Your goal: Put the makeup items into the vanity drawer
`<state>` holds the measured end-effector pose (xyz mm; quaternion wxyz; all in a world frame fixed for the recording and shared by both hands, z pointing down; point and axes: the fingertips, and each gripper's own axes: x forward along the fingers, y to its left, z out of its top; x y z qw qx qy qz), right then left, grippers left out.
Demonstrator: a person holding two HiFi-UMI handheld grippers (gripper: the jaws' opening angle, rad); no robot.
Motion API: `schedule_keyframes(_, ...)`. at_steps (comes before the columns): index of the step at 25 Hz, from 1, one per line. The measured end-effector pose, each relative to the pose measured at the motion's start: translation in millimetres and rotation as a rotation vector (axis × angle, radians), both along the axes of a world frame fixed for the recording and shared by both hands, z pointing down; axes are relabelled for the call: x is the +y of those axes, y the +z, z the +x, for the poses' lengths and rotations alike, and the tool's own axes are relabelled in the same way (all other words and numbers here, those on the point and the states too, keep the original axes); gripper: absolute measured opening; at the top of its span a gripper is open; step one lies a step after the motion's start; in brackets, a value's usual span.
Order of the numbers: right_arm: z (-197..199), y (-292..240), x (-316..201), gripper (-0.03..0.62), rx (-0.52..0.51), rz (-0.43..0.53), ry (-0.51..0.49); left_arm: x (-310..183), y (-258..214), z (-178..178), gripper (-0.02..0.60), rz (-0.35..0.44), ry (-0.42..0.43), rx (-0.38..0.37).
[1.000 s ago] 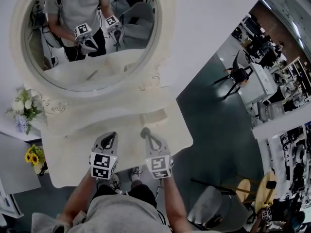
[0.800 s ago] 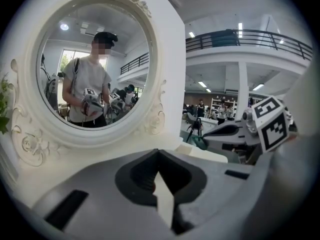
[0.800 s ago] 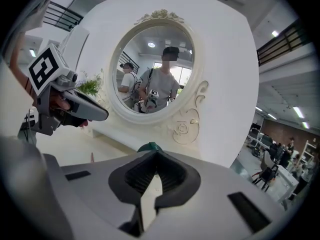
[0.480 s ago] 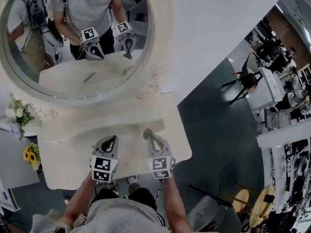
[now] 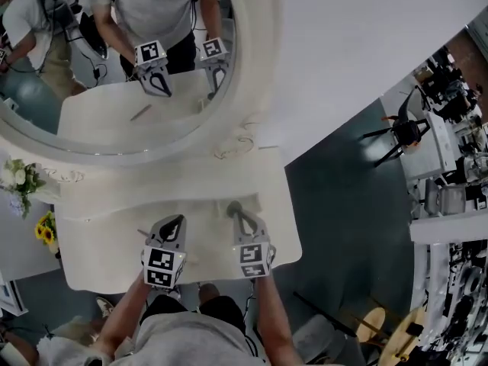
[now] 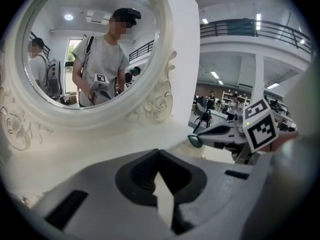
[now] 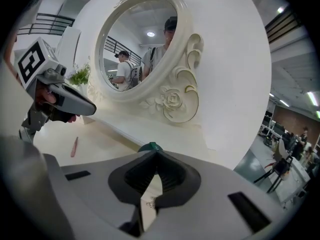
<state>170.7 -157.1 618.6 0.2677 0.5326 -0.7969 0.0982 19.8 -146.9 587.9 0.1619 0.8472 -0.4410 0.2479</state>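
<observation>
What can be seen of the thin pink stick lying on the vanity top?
The pink stick is slim, straight and pencil-like, evenly pinkish; whether it has a cap or print is too small to tell. It lies flat on the cream vanity top, toward the person's left side, near the left gripper, which hangs above it without touching. Only the tabletop touches it. Its reflection shows faintly in the mirror.

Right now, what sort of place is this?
Probably a big open lab or workshop, not a home: a vanity with round mirror stands beside desks and chairs, under a railed balcony.
</observation>
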Motion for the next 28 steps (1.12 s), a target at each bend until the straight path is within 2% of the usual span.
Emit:
schedule_keyframes(8, -2, 28, -7, 0.024, 0.004, -0.052, -0.013, 0, 15, -4, 0.000, -0.036, -0.028, -0.017)
schedule_keyframes(9, -4, 27, -7, 0.069, -0.005, -0.053, -0.017, 1, 17, -5, 0.000, -0.039, -0.029, -0.019)
schedule_keyframes(10, -6, 28, -7, 0.140, -0.014, -0.057, -0.021, 2, 17, -6, 0.000, -0.040, -0.029, -0.021)
schedule_keyframes(12, -6, 32, -5, 0.167, -0.026, -0.071, -0.019, 2, 18, -6, 0.000, -0.041, -0.031, -0.021)
schedule_keyframes(21, -5, 21, 1, 0.170, -0.028, -0.052, 0.004, 9, 13, -5, 0.000, -0.033, -0.018, -0.018)
schedule_keyframes(28, -5, -8, 9, 0.170, -0.059, 0.021, 0.049, 12, -6, -10, 0.000, 0.009, -0.006, -0.010)
